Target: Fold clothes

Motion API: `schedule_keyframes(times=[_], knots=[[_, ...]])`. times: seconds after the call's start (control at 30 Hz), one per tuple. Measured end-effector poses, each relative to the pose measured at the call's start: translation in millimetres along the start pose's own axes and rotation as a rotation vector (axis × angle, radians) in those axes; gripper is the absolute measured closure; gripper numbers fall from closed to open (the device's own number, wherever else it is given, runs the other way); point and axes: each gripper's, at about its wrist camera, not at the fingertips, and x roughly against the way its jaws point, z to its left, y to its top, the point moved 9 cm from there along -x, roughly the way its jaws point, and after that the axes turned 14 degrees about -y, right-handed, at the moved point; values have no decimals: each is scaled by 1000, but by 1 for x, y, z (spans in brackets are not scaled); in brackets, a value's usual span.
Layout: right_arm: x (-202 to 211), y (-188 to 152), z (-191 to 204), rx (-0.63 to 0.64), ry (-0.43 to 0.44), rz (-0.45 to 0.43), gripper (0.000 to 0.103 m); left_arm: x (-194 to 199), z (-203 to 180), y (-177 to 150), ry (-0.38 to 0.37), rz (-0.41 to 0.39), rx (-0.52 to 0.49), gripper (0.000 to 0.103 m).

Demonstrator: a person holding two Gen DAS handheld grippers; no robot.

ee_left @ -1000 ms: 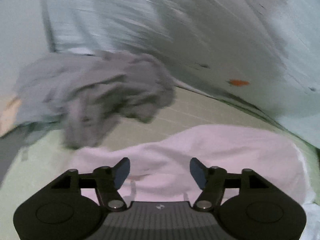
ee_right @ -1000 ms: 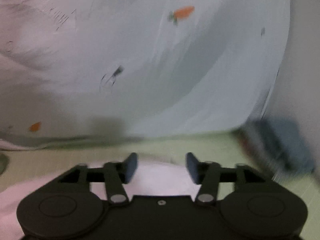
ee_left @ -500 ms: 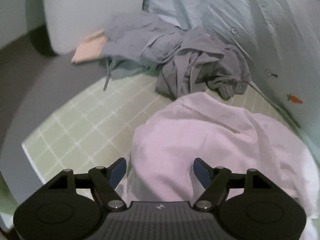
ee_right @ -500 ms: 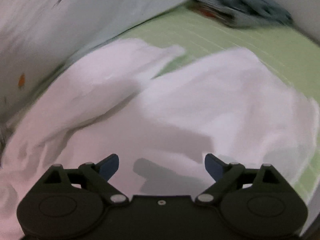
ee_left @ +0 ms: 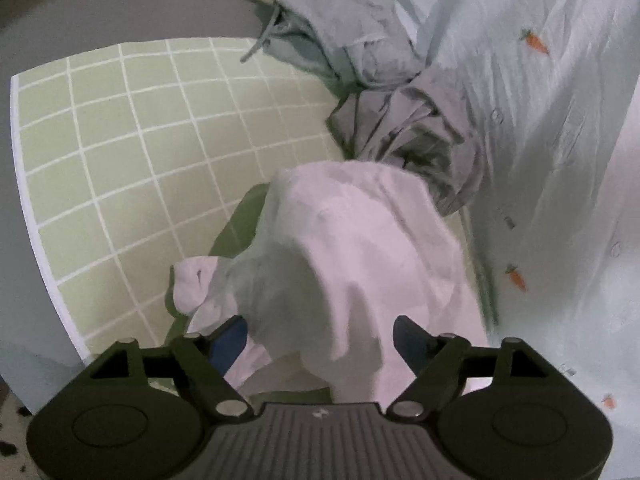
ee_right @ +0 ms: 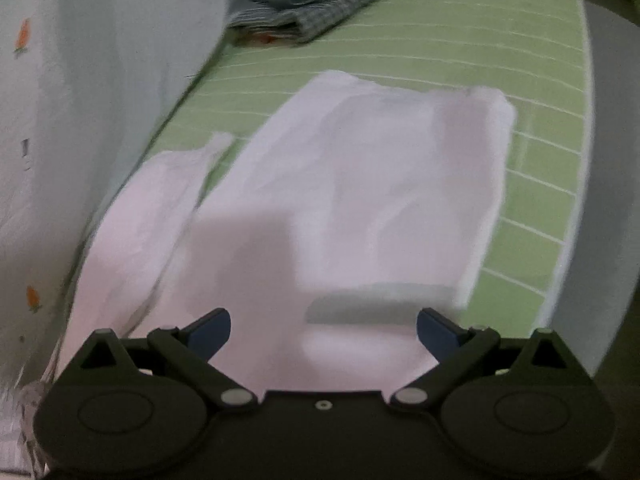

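The pale pink garment (ee_right: 360,184) lies crumpled on the green grid mat (ee_left: 132,152), below the left gripper (ee_left: 320,336) and right gripper (ee_right: 323,332), both with jaws apart, opening and clamping nothing, with a grey clothes heap (ee_left: 384,96) beyond and carrot-print fabric (ee_left: 560,160) alongside.

Under me lies a green mat (ee_left: 132,152) with a white grid, spread over a grey surface (ee_left: 100,8). A pale blue sheet printed with small orange carrots (ee_left: 560,140) rises beside it in dim light.
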Motion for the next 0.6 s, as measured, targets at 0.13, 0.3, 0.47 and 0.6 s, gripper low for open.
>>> schedule_keyframes(times=[0.13,0.3,0.47,0.6], knots=[[-4,-4,-15,-36,-37,18,2,-7,5,-8,36,37,-28,22],[-19,-3,-20,0,-87,20,1,-22,5,-7,75,69,-76,23],[-26,1,-12,115,-156,-17,1,-35,0,-6,142,87,-144,24],[-38,10,0,214,-230,-52,0,-46,-4,-5,183,77,-164,24]])
